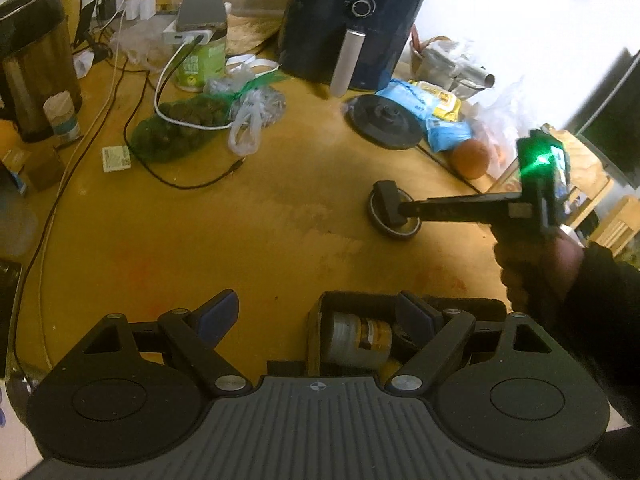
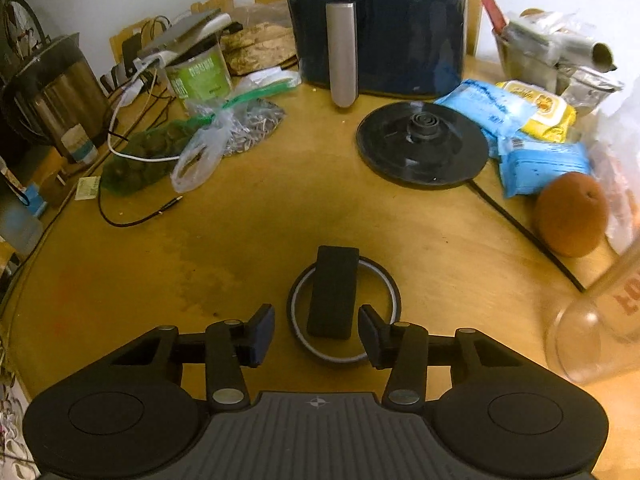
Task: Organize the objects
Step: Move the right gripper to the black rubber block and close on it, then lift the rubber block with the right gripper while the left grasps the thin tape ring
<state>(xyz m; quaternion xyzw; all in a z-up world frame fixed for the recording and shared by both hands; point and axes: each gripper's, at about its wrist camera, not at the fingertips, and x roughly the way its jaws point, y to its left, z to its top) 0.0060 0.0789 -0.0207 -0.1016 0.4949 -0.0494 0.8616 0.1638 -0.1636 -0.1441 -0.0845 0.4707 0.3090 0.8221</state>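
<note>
A black rectangular block (image 2: 332, 292) lies across a dark tape ring (image 2: 385, 280) on the wooden table (image 2: 248, 240). My right gripper (image 2: 316, 334) is low over them. Its pads stand either side of the block's near end without pressing, with a gap on the left. From the left wrist view, the right gripper (image 1: 406, 210) reaches in from the right over the ring (image 1: 377, 222), held by a hand (image 1: 536, 264). My left gripper (image 1: 318, 306) is wide open and holds nothing. Its right finger hangs over a black open box (image 1: 472, 305) with a small jar (image 1: 356, 336) inside.
At the back stands a dark air fryer (image 2: 384, 28). Near it are a round kettle base (image 2: 422, 144) with its cord, blue and yellow wipe packs (image 2: 532, 148) and an orange (image 2: 570, 214). A green can (image 2: 200, 76), bags, cables and a steel kettle (image 2: 56, 92) crowd the left. A clear glass (image 2: 592, 332) lies near right.
</note>
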